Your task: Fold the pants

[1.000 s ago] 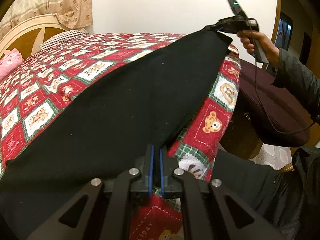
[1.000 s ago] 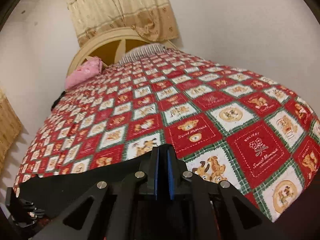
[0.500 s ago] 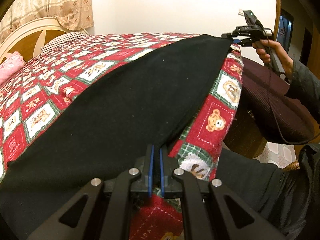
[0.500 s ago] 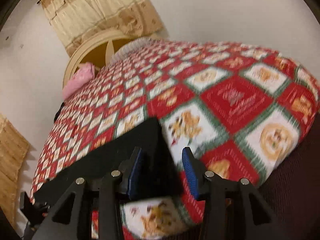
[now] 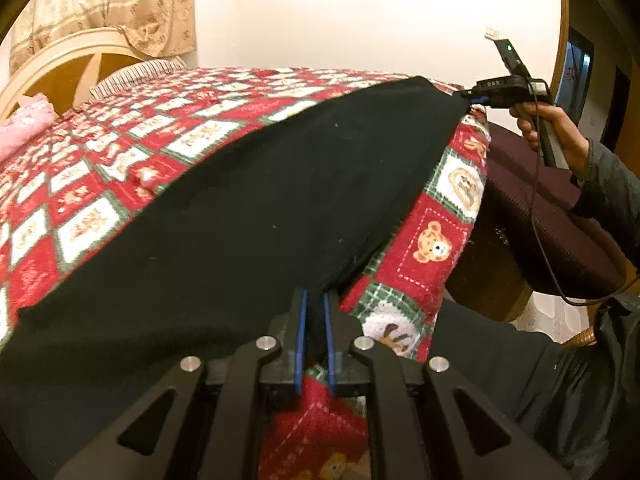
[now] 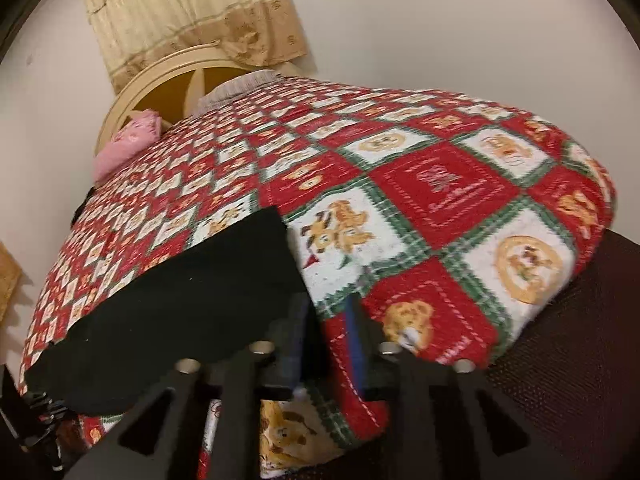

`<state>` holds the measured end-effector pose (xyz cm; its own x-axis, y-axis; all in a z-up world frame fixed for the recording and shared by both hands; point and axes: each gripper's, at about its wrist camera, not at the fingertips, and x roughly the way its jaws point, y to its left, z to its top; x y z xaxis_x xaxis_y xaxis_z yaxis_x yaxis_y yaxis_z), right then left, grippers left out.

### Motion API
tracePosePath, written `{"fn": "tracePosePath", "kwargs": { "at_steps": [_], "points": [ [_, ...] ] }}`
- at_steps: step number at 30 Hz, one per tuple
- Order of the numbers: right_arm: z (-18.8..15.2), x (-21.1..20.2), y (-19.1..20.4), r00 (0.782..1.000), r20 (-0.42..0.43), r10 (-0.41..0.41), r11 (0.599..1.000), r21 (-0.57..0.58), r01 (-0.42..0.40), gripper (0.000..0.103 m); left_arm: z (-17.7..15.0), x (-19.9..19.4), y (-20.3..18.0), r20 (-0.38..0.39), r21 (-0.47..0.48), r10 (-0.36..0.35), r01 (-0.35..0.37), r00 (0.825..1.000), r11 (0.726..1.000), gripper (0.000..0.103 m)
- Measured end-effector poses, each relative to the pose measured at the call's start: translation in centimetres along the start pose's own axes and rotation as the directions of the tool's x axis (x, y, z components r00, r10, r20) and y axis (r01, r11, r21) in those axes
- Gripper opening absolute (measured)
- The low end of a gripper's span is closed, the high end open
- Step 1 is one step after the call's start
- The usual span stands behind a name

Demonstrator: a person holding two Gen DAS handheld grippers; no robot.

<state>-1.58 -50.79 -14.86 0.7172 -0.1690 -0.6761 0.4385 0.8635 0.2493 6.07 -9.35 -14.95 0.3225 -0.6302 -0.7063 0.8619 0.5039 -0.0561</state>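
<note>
Black pants [image 5: 240,220] lie stretched flat across the red patchwork blanket [image 5: 100,184] of a bed. My left gripper [image 5: 313,308] pinches their near corner at the bed's edge; its jaws are starting to open, and the fabric still fills the narrow gap. At the far corner, a hand holds my right gripper [image 5: 473,98]. In the right wrist view that gripper [image 6: 328,320] stands open over the blanket [image 6: 440,188]. The pants [image 6: 192,296] lie flat there, their corner edge beside the left pad and free of it.
A cream headboard [image 6: 160,80], a pink pillow [image 6: 124,148] and a striped pillow [image 5: 136,76] are at the bed's head. A dark maroon cushioned seat [image 5: 560,232] stands close against the bed's corner. A dark sleeve [image 5: 612,184] reaches in over it.
The right gripper has let go of the pants' far corner and opened, sinking toward the bed's edge. That corner now lies on the blanket. The left gripper has stayed put.
</note>
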Motion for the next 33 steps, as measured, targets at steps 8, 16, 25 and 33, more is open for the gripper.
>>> {"fn": "tracePosePath", "kwargs": {
  "at_steps": [8,16,25,33],
  "points": [
    [-0.4,-2.8,9.0,0.996,0.033,0.087,0.974,-0.213,-0.078,0.026,-2.2,-4.0,1.9,0.072,-0.048,0.103,-0.100,0.992,0.994,0.037],
    [-8.0,0.6,26.2,0.874,-0.275,0.401,0.732,-0.477,-0.486,0.026,-3.8,-2.4,2.7,0.015,-0.102,0.091,-0.089,0.996,0.991,0.037],
    [-15.3,2.5,32.6,0.814,-0.507,0.284,0.548,-0.611,-0.571,0.028,-6.1,-6.2,3.9,0.022,-0.110,0.151,-0.147,0.988,0.983,0.037],
    [-11.0,2.9,38.2,0.796,-0.466,0.387,0.518,-0.604,-0.606,0.028,-8.7,-10.9,10.7,0.016,-0.223,0.394,-0.381,0.919,0.897,0.044]
  ]
}}
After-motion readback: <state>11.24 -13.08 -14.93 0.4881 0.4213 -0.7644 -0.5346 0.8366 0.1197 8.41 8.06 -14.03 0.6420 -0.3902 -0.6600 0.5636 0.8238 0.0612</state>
